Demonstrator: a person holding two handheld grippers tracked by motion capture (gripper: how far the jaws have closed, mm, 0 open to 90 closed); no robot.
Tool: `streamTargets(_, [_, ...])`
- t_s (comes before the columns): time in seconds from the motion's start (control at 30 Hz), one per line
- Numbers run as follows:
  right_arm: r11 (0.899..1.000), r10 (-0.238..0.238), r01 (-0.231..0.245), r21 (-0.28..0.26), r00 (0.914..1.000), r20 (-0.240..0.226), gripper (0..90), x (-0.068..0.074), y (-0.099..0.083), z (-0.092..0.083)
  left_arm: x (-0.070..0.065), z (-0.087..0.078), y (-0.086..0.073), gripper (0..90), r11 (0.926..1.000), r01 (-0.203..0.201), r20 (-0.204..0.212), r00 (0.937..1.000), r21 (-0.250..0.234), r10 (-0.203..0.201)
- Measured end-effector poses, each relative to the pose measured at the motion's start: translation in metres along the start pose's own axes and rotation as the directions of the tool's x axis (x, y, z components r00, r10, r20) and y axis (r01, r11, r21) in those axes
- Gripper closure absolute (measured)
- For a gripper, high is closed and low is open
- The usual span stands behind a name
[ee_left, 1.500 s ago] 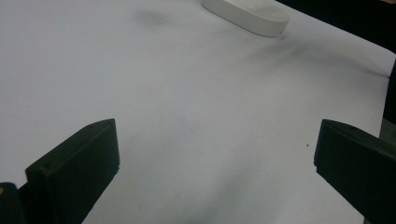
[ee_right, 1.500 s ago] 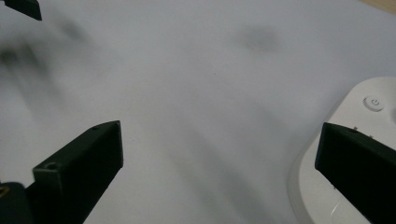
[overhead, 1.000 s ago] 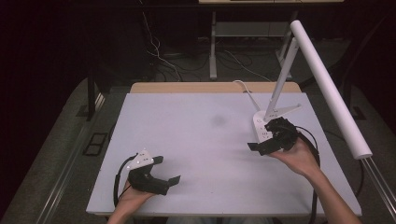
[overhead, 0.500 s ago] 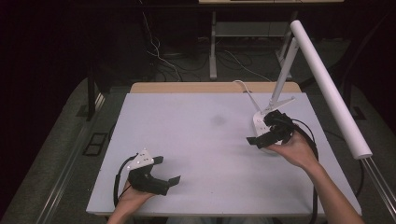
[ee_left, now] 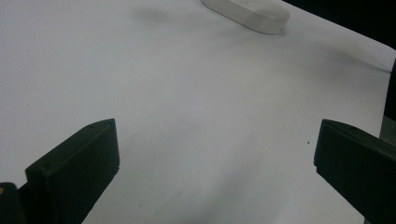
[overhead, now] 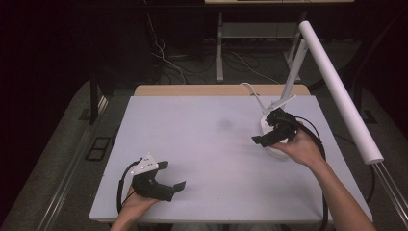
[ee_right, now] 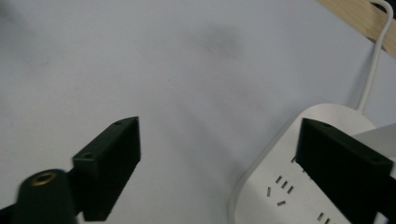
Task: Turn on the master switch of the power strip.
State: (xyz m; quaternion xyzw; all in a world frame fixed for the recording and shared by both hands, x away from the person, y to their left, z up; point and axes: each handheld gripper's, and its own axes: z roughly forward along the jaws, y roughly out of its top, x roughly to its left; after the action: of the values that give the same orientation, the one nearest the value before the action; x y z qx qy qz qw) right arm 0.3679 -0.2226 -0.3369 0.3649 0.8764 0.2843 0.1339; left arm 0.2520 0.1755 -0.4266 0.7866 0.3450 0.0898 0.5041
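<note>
R gripper point(overhead: 265, 137) edged toward lamp base point(ee_right: 280, 186), jaws apart w/ nothing between, just narrowing; L gripper point(overhead: 166, 177) unmoved, jaws apart.

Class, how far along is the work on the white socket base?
Done: nothing visible; the socket base sits ungripped on the table. In hand: the right gripper, jaws have just been closing, base's edge between them, unpressed. To do: the grip itself; left gripper rests open.

The white table point(overhead: 211, 144) is viewed from above and forward by the high view, while its surface and the white power strip point(ee_right: 299, 186) are seen closely, low and obliquely, in both gripper views.
</note>
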Motion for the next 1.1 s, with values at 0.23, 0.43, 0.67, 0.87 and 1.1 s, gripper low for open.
streamTargets(0.23, [1.0, -0.024, 0.024, 0.02, 0.9994, 0.024, 35.7, -0.003, 0.006, 0.0, 0.0, 0.0, 0.0, 0.0, 1.0, -0.001, -0.001, 1.0, 0.001, 0.001])
streamTargets(0.43, [0.998, -0.055, 0.053, 0.04, 0.9975, 0.045, 52.6, -0.004, 0.014, 0.0, 0.0, 0.0, 0.0, 0.0, 1.0, -0.001, 0.0, 1.0, 0.002, 0.001])
streamTargets(0.67, [0.993, -0.085, 0.079, 0.082, 0.9937, 0.073, 76.6, -0.006, 0.025, 0.006, 0.001, -0.001, 0.0, 0.0, 1.0, -0.007, 0.001, 1.0, 0.007, 0.007])
streamTargets(0.87, [0.99, -0.092, 0.08, 0.113, 0.9897, 0.11, 89.0, -0.012, 0.034, 0.013, 0.001, -0.001, 0.0, 0.0, 1.0, -0.004, 0.0, 1.0, 0.005, 0.004])
streamTargets(1.1, [0.989, -0.083, 0.063, 0.132, 0.9855, 0.148, 89.1, -0.019, 0.041, 0.017, 0.002, -0.001, 0.0, 0.0, 1.0, -0.006, 0.001, 1.0, 0.007, 0.006])
